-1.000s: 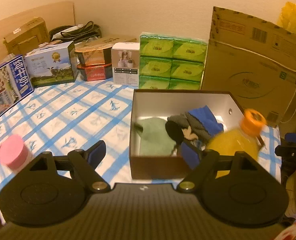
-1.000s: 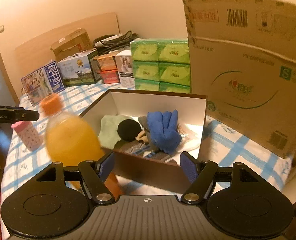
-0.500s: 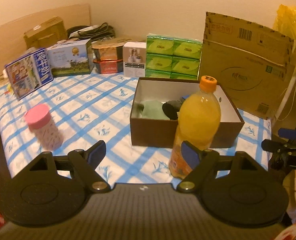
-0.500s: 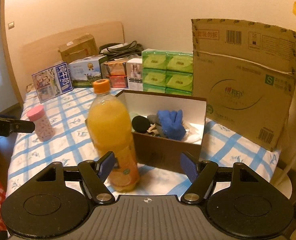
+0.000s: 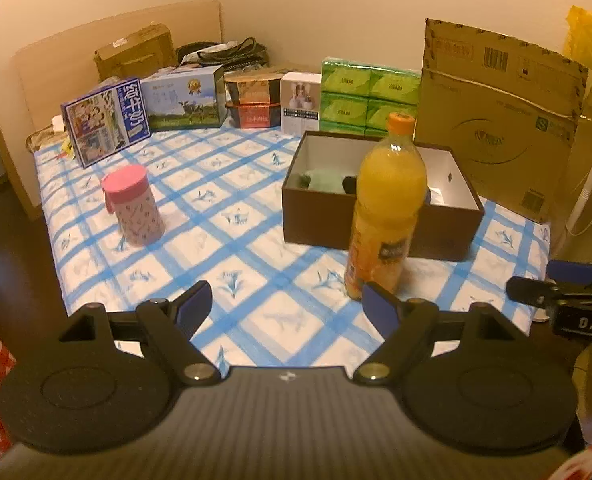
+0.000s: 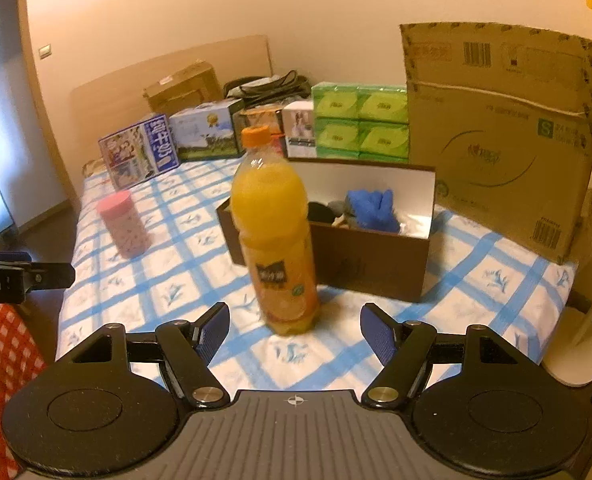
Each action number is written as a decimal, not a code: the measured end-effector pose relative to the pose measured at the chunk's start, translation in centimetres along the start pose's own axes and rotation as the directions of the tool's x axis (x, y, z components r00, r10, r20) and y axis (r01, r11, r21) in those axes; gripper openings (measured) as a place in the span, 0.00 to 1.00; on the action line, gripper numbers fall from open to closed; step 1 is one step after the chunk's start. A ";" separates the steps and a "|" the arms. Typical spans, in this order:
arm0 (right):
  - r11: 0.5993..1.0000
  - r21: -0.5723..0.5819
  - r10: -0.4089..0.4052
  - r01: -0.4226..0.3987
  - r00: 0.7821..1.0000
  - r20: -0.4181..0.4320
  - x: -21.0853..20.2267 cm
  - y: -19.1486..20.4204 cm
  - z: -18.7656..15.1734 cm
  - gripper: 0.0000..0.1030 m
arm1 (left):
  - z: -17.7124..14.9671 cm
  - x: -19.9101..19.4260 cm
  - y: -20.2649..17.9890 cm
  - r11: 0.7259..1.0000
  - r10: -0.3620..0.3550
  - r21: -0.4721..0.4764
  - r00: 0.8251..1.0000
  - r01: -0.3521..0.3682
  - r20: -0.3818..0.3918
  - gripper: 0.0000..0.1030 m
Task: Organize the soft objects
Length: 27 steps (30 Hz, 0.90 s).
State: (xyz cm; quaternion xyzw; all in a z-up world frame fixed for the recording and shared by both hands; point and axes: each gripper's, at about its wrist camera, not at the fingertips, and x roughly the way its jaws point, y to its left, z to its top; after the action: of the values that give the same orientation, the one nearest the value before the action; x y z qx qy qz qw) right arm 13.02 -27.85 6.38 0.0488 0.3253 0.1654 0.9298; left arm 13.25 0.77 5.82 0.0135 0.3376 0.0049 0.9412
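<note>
Near table front edge [image 5: 108, 304], left gripper [image 5: 288, 308] spread empty, juice bottle [image 5: 387, 204] just ahead

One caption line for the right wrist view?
Open right gripper faces a juice bottle before a box of soft items.

**Two black grippers with blue pads**

The left gripper [image 5: 286, 306] has a black matte body with a ribbed middle plate and a small white mark on its edge. On each side is a round black disc. Two black angular fingers each end in a blue pad [image 5: 194, 305] and turn on a silver screw [image 5: 197, 369]. The right gripper [image 6: 295, 330] looks the same, with textured blue pads [image 6: 377, 333].
</note>
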 end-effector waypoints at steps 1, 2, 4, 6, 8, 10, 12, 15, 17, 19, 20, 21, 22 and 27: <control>1.000 -0.005 0.006 -0.006 1.000 -0.006 -0.1 0.1 -0.3 0.70 | -0.4 -0.3 -0.2 1.000 0.005 -0.003 1.000 -0.005 -0.002 0.78; 1.000 -0.009 0.013 -0.013 1.000 -0.012 -0.2 0.2 -0.5 0.70 | -0.9 -0.6 -0.3 1.000 0.010 -0.006 1.000 -0.010 -0.006 0.78; 0.999 -0.016 0.029 -0.029 0.999 -0.024 -0.4 0.5 -0.9 0.70 | -1.7 -1.1 -0.6 1.000 0.022 -0.012 1.000 -0.022 -0.014 0.78; 0.999 -0.016 0.041 -0.041 0.999 -0.033 -0.5 0.8 -1.4 0.70 | -2.3 -1.4 -0.6 0.999 0.028 -0.017 0.999 -0.028 -0.020 0.78; 0.999 -0.012 0.049 -0.049 0.998 -0.042 -0.6 0.9 -1.9 0.70 | -3.2 -1.6 -0.5 0.999 0.032 -0.022 0.999 -0.032 -0.031 0.78; 0.999 -0.003 0.050 -0.050 0.997 -0.053 -0.6 1.2 -2.5 0.70 | -3.8 -1.7 -0.3 0.999 0.034 -0.024 0.998 -0.035 -0.045 0.78; 0.999 0.012 0.054 -0.053 0.997 -0.060 -0.7 1.5 -3.0 0.70 | -4.4 -1.7 -0.1 0.999 0.036 -0.015 0.998 -0.037 -0.053 0.78; 0.998 0.028 0.051 -0.049 0.996 -0.077 -0.7 1.9 -3.8 0.70 | -5.0 -1.6 0.0 0.999 0.042 0.003 0.997 -0.042 -0.058 0.78; 0.999 0.030 0.042 -0.040 0.995 -0.087 -0.7 2.3 -4.2 0.70 | -5.3 -1.6 0.3 0.999 0.032 0.001 0.997 -0.032 -0.065 0.78; 0.999 0.029 0.033 -0.030 0.995 -0.097 -0.7 2.6 -4.6 0.70 | -5.5 -1.5 0.5 1.000 0.018 -0.006 0.997 -0.018 -0.069 0.78; 0.999 0.029 0.030 -0.027 0.994 -0.101 -0.7 2.8 -4.7 0.70 | -5.7 -1.5 0.7 1.000 0.015 -0.007 0.997 -0.015 -0.070 0.78; 0.999 0.029 0.027 -0.024 0.994 -0.105 -0.7 3.0 -4.9 0.70 | -5.8 -1.5 0.7 1.000 0.014 -0.007 0.997 -0.014 -0.071 0.78; 0.999 0.028 0.024 -0.021 0.994 -0.110 -0.7 3.1 -5.1 0.70 | -6.0 -1.6 0.7 1.000 0.013 -0.007 0.997 -0.014 -0.073 0.78; 1.000 0.022 0.026 -0.023 0.990 -0.137 -0.7 3.9 -5.9 0.70 | -7.1 -1.6 1.1 1.000 0.013 -0.021 0.995 -0.015 -0.094 0.78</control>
State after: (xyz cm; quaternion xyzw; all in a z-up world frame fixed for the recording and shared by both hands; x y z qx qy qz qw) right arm 7.76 -24.53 2.90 0.0505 0.3896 0.1764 0.9025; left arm 7.52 1.99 1.41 0.0056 0.3815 0.0155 0.9242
